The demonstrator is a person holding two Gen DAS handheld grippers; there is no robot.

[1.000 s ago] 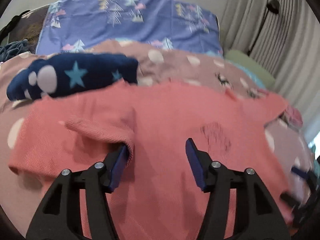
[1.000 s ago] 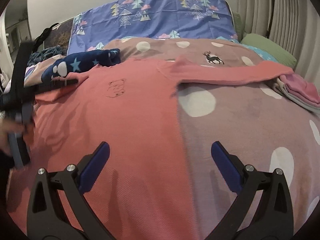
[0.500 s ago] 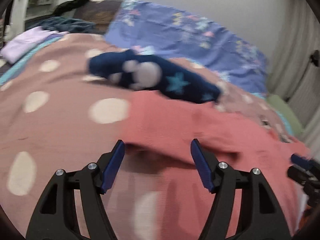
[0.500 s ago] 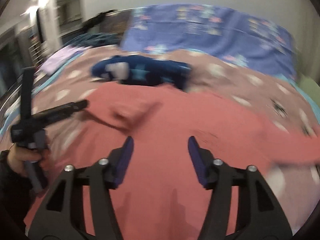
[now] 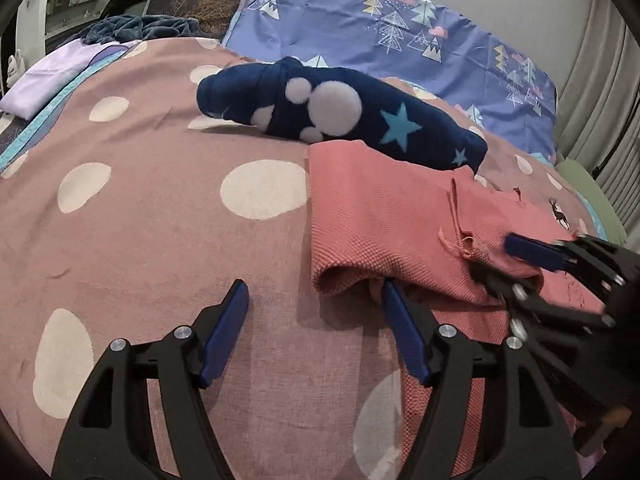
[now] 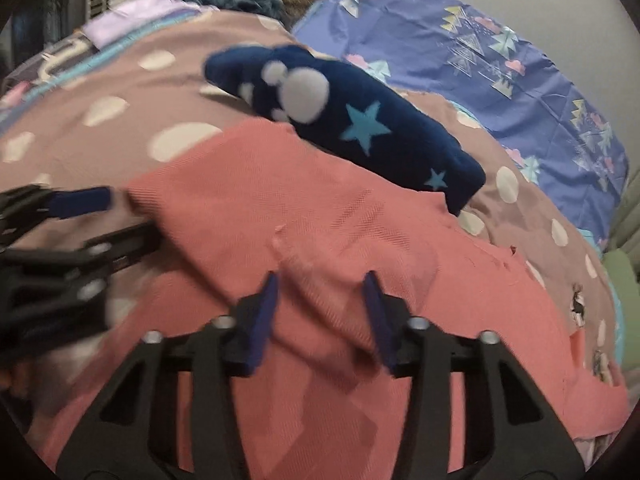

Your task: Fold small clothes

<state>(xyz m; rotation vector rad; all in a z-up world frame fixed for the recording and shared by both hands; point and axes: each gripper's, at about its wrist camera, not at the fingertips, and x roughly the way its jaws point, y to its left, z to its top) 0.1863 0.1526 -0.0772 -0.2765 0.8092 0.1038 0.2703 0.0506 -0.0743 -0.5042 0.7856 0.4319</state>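
pink top [image 5: 380, 220] was soft, light, floppy; best pinched at sleeve fold. right gripper [image 6: 322, 300] closing around fabric, not clamped; left gripper [image 5: 314, 320] gaped wide, empty.

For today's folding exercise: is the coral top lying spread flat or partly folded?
Partly folded: the coral top has one sleeve doubled back over the body, its rolled fold edge showing in the left wrist view.

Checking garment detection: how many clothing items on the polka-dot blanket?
2: coral top at the grippers, navy star garment just behind it. Others may lie out of view.

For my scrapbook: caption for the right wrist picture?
Right hand-held gripper straddles a folded pink top.
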